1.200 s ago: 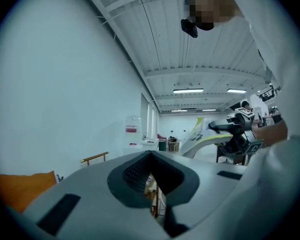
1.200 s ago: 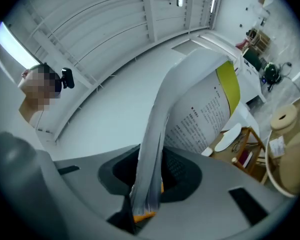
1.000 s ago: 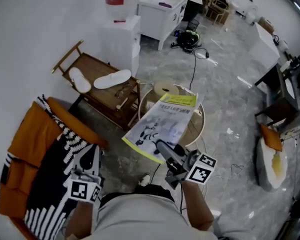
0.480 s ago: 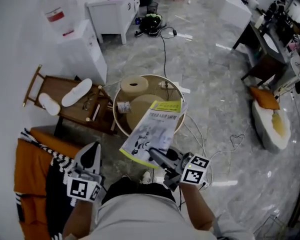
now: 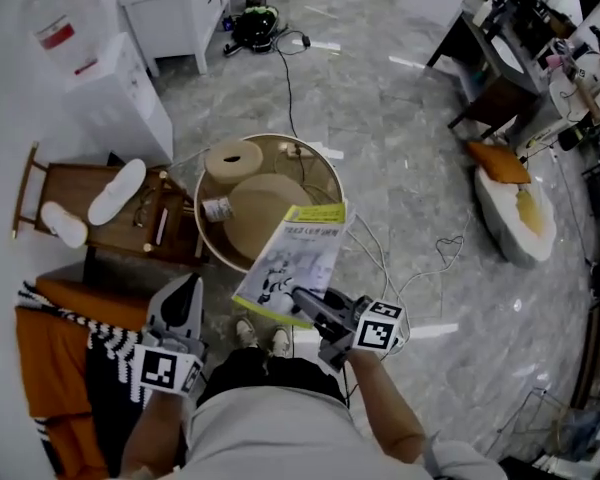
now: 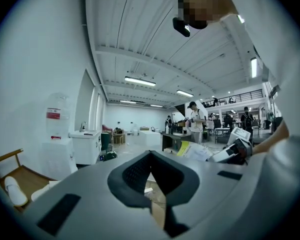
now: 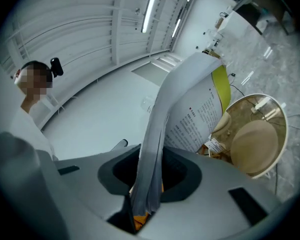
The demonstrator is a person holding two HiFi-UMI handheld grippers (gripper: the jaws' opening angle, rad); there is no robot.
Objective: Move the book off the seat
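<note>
A thin book (image 5: 295, 263) with a white and yellow-green cover hangs in the air over the near rim of a round beige table (image 5: 317, 173). My right gripper (image 5: 315, 308) is shut on its lower edge. In the right gripper view the book (image 7: 190, 109) stands edge-on between the jaws of that gripper (image 7: 147, 184), its pages fanning upward. The seat, an orange armchair (image 5: 50, 368) with a black-and-white striped throw, is at the lower left. My left gripper (image 5: 177, 308) hovers over the seat's right edge, shut and holding nothing. The left gripper view shows that gripper (image 6: 152, 176) against the room.
A low wooden rack (image 5: 95, 233) with white slippers stands left of the round table. A white water dispenser (image 5: 90, 78) and a white cabinet (image 5: 175, 8) stand behind. Cables (image 5: 380, 258) trail on the marble floor. A cushion seat (image 5: 515, 208) and a dark desk (image 5: 490, 68) are at the right.
The head view has swung right, so the armchair has slid to the lower left. The right gripper has carried the book away from the seat toward the round table. The left gripper has come up into view.
</note>
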